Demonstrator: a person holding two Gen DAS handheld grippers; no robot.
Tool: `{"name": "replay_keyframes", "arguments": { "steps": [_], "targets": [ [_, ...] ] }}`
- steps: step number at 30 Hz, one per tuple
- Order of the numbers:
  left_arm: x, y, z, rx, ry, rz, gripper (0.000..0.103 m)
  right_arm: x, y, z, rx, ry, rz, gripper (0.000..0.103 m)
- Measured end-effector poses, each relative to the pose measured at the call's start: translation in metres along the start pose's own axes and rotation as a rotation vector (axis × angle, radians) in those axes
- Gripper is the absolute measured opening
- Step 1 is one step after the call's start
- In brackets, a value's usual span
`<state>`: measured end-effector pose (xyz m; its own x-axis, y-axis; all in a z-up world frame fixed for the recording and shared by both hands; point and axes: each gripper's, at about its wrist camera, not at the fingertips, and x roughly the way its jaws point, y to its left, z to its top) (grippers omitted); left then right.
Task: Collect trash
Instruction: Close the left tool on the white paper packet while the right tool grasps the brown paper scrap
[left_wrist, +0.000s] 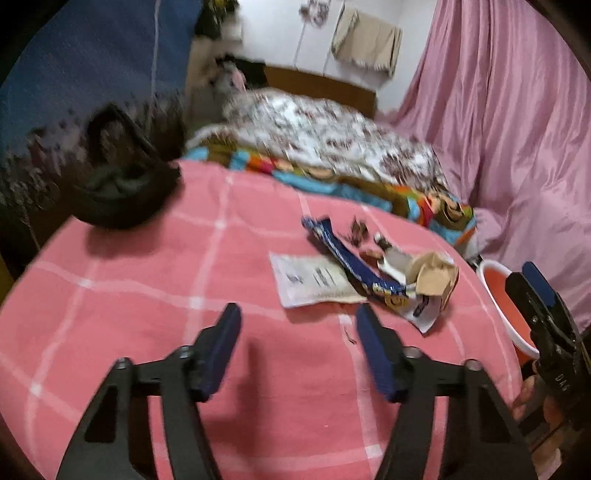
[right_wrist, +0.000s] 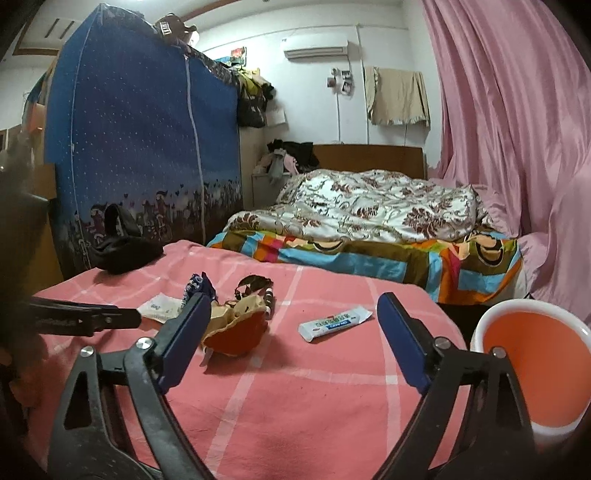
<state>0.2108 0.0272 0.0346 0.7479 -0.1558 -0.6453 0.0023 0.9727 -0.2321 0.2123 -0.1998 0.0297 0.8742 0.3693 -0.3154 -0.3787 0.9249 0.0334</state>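
So I'm hovering my left gripper (left_wrist: 297, 323) over the pink checked surface (left_wrist: 147, 280), jaws apart with nothing between them. The trash pile (left_wrist: 388, 277) is lying just ahead: blue wrapper, white paper, crumpled brown paper. My right gripper (right_wrist: 291, 314) is spread wide, also empty, with a white wrapper (right_wrist: 334, 322) sitting between its fingers on the cloth. The orange bin (right_wrist: 532, 354) is waiting right beside it.

No legible text; print on white wrapper (right_wrist: 334, 320) and leaflet (left_wrist: 314, 282) (too blurred).
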Motion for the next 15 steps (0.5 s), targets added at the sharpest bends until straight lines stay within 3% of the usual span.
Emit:
{"name": "replay_keyframes", "arguments": {
  "steps": [6,15],
  "targets": [
    [0.024,0.011,0.015,-0.1,0.075,-0.087,0.037,0.021,-0.003,0.003,0.031,0.065,0.048,0.078],
    [0.031,0.025,0.028,-0.198,0.085,-0.151,0.014,0.045,0.013,-0.001,-0.004,0.166,0.12,0.059]
  ]
}}
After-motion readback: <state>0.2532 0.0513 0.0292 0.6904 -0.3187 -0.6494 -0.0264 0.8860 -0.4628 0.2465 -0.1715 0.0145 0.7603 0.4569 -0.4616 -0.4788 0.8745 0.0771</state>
